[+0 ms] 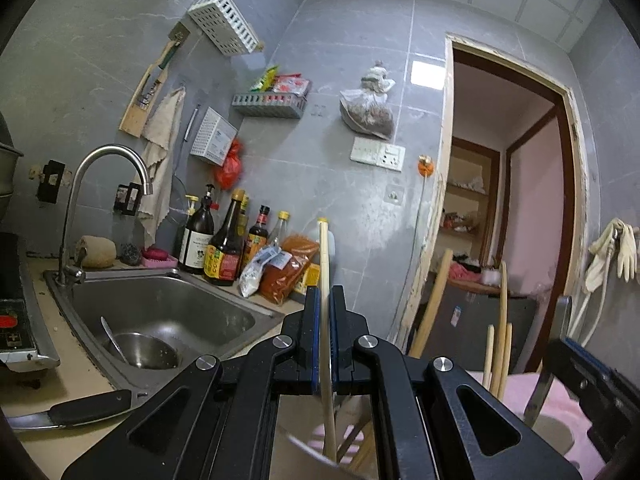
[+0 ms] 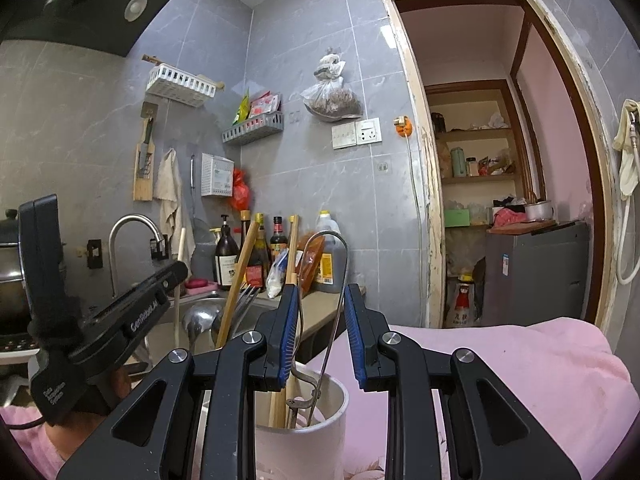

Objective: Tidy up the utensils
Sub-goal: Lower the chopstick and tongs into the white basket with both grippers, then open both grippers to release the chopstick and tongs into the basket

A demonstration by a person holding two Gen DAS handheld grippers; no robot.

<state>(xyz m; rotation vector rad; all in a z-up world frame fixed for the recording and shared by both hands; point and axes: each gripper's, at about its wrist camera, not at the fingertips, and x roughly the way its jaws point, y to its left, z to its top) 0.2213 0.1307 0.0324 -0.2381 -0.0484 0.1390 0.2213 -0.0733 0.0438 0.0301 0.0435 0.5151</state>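
Observation:
My left gripper [image 1: 325, 300] is shut on a pale chopstick [image 1: 325, 256] that stands nearly upright, its lower end inside a container below the gripper. Other wooden utensils [image 1: 498, 336] stand to the right. In the right wrist view my right gripper [image 2: 322, 308] is open above a white utensil holder [image 2: 316, 436] on a pink cloth [image 2: 500, 380]. A wire-handled tool [image 2: 336, 320] stands between its fingers without touching the pads. Wooden chopsticks [image 2: 291, 256] lean against the left pad. The left gripper body [image 2: 100, 316] shows at the left there.
A steel sink [image 1: 160, 312] with a faucet [image 1: 104, 184] holds a bowl and spoon [image 1: 136, 348]. Sauce bottles [image 1: 224, 248] and packets line the counter behind. A black-handled knife [image 1: 80, 408] lies on the counter edge. An induction cooker [image 1: 16, 320] sits left. A doorway [image 2: 500, 160] opens right.

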